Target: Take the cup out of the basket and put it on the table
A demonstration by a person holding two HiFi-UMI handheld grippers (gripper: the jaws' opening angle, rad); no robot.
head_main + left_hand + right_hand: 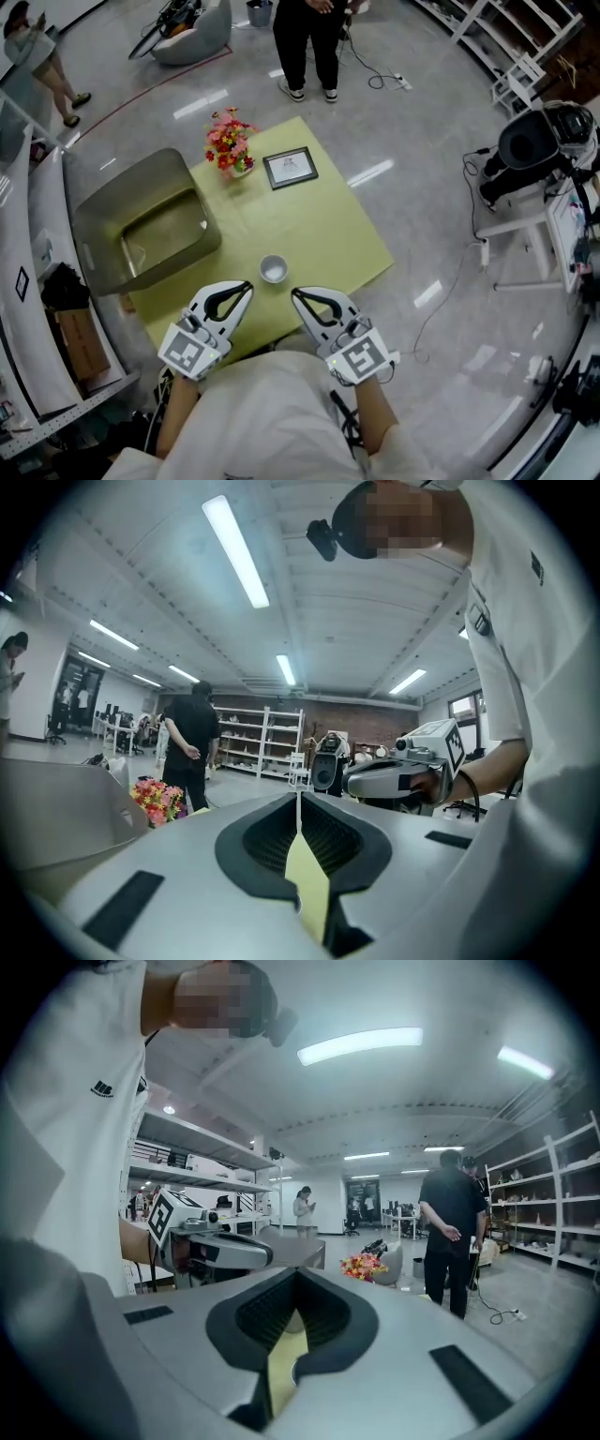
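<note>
Large open lab or workshop hall with a small staged set in the middle.

A polished grey floor (422,187) runs under long ceiling strip lights (234,550). White shelving racks (272,742) stand before a brick back wall (356,714). A cable (375,70) trails over the floor, and black equipment (539,141) sits on a white stand. A person (307,42) stands near the low table (319,234), whose yellow-green cover carries flowers (228,142) and a picture frame (290,168).

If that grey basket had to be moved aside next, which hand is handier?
Probably the left: the basket sits on that side, just ahead of the left tool. The right tool would have to reach across the cup.
</note>
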